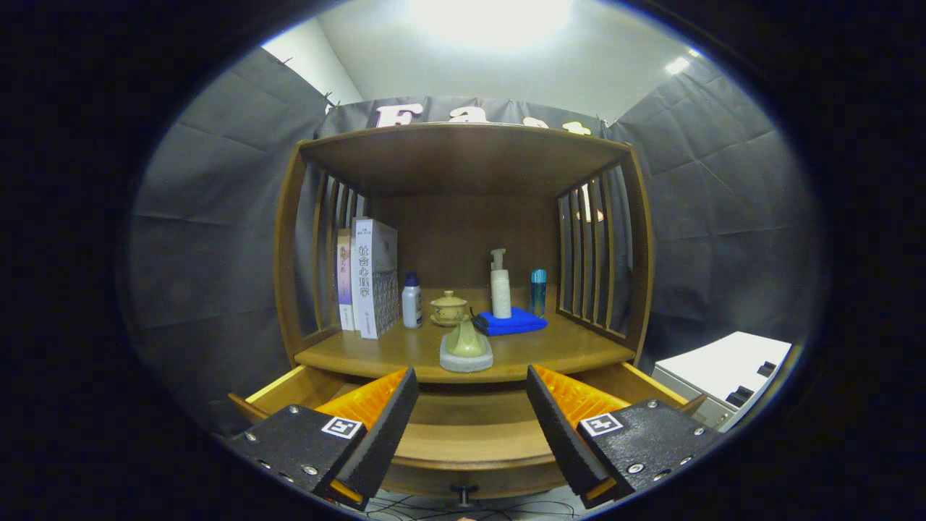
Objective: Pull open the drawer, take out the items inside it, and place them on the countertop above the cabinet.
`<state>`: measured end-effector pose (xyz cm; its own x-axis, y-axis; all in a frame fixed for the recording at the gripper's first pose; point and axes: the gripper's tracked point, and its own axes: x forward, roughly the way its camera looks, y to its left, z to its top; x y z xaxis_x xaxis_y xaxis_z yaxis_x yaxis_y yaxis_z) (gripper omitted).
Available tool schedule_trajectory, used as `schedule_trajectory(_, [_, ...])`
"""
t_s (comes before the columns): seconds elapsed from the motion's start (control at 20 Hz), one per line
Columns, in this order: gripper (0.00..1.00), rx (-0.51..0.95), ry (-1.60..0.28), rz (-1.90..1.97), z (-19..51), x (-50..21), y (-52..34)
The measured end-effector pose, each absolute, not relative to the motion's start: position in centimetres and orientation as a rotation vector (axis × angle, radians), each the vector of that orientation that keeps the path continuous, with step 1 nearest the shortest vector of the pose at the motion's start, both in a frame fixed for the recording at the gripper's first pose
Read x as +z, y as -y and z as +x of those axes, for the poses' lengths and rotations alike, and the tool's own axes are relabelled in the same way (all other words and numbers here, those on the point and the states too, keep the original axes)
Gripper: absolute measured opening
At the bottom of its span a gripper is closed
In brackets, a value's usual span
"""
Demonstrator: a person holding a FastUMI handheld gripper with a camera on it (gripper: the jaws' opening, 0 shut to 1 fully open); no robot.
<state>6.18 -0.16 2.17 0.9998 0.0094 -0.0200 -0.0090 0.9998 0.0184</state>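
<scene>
The wooden drawer (pixel 470 427) under the brown wooden cabinet's countertop (pixel 535 354) stands pulled open, its inside bare wood as far as shows, its small dark knob (pixel 463 493) at the front. On the countertop's front edge sits a pale green cone-shaped piece on a round grey stone base (pixel 466 349), upright, just beyond the gripper's (pixel 472 394) spread, empty fingers

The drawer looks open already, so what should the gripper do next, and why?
Probably tip down to look into the open drawer: the gripper is open and holds nothing, and the soap-like item on its dish already sits on the countertop.
</scene>
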Motion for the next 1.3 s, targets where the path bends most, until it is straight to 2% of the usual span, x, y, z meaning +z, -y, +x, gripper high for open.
schedule_trajectory(0.6, [0.94, 0.028, -0.044, 0.03, 2.4, -4.6, -0.5])
schedule_trajectory(1.3, [0.94, 0.044, -0.176, 0.011, 2.9, -12.3, -1.2])
